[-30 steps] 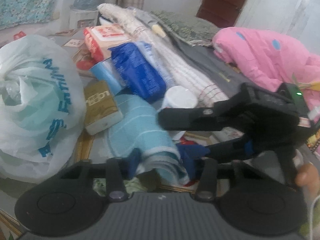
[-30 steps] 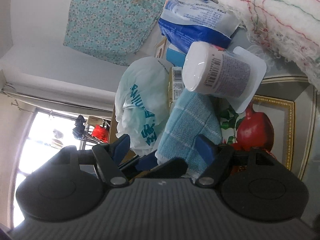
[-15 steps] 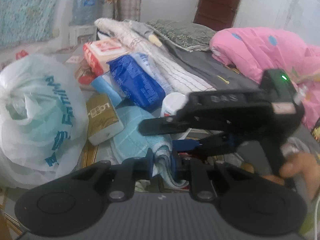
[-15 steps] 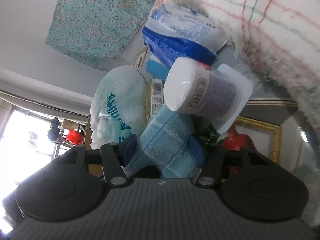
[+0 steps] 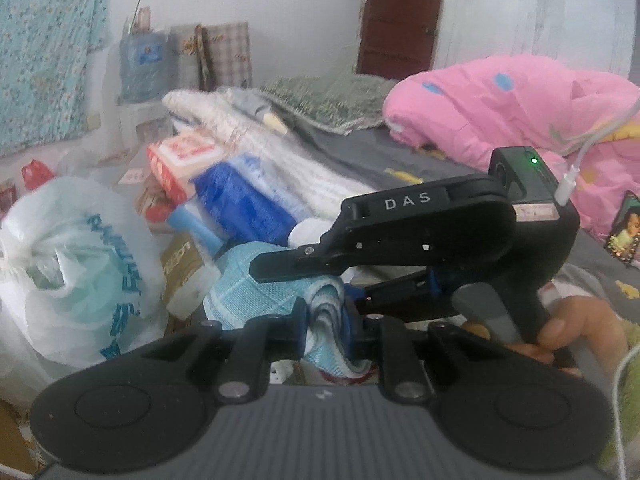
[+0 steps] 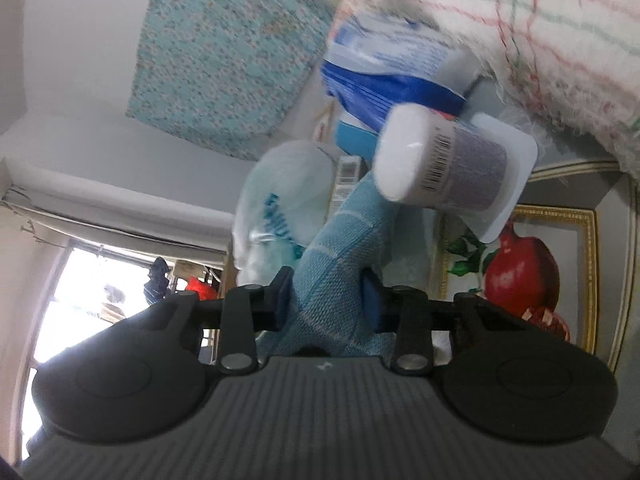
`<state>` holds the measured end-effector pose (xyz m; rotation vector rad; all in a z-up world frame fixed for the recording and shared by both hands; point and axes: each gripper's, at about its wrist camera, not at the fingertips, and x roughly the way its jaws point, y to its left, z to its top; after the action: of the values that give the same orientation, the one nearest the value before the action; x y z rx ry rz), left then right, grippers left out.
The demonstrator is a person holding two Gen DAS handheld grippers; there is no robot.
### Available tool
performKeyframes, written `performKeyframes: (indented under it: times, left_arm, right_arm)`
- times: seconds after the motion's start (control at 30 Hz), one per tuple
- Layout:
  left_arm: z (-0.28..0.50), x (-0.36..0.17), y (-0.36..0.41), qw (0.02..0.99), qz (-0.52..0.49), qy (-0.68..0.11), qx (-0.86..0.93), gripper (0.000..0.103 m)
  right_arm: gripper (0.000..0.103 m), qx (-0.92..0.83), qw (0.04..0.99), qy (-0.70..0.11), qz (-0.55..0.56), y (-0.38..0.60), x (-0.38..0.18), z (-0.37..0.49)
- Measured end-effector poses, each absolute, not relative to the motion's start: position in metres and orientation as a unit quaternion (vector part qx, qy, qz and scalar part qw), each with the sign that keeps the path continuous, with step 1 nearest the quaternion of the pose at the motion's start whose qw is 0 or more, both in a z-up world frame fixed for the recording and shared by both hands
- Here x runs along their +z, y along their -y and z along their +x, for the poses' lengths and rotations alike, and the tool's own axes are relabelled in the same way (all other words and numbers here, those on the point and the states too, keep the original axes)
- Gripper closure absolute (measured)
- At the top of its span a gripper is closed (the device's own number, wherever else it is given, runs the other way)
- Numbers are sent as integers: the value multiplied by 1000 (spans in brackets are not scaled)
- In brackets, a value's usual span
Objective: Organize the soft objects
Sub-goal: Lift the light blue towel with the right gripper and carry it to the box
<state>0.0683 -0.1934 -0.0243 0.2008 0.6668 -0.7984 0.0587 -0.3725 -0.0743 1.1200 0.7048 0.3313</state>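
Nearest the lens, the left gripper [image 5: 326, 330] pinches the folded striped edge of the light blue towel [image 5: 256, 284], and the right gripper [image 5: 316, 280], whose jaws have just been closing, clamps the same towel's bunched body from the side, probably so two holds can lift the limp cloth clear of the clutter and spread it. Only the left view shows the person's hand [image 5: 576, 330] on the right tool's handle, the white plastic bag [image 5: 76, 264] and the pink blanket [image 5: 504, 108] beyond, while the right view shows the towel squeezed between its pads [image 6: 370, 300], a white cup [image 6: 440, 164] on its side just past it, and the pomegranate-print surface [image 6: 524, 268] underneath.
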Motion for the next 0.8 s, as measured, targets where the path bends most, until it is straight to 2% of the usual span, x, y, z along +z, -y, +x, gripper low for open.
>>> performKeyframes:
  times: [0.47,0.8]
  left_arm:
    - [30,31,156,896,83,-229,-371,86]
    - [14,63,80,956,57,-176,-227,86]
  right_arm:
    - [71,226,798,-252,498,353,-12,44]
    - [71,352,779,-277,438,264,39,95]
